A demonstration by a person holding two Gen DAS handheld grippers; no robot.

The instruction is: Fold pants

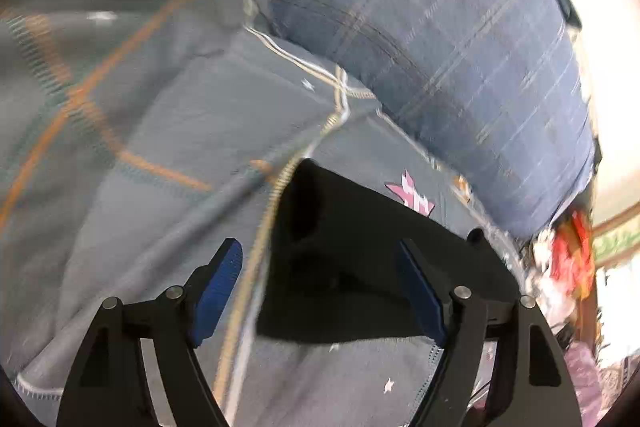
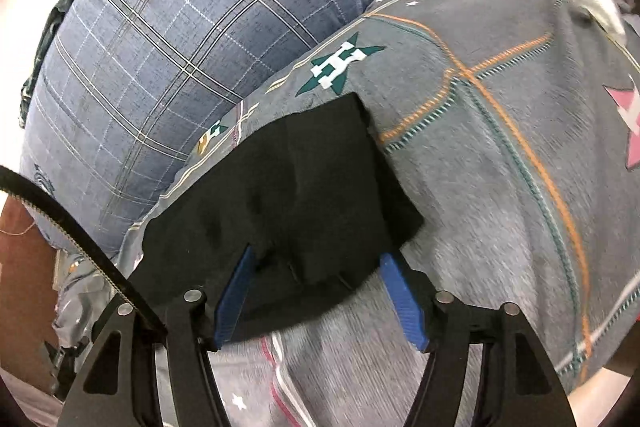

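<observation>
The black pants (image 1: 352, 259) lie folded into a compact block on the grey patterned bedsheet (image 1: 160, 131). In the left wrist view my left gripper (image 1: 320, 291) is open, its blue pads (image 1: 218, 291) spread on either side of the near end of the pants. In the right wrist view the same pants (image 2: 288, 195) lie flat, and my right gripper (image 2: 316, 291) is open with its blue pads (image 2: 402, 301) spread around the near edge of the cloth. Neither gripper holds the cloth.
A large blue plaid pillow (image 1: 440, 47) lies just behind the pants, also seen in the right wrist view (image 2: 180, 47). Cluttered bags and red items (image 1: 568, 259) sit at the bed's right edge. A black toothed strap (image 2: 72, 227) crosses the lower left.
</observation>
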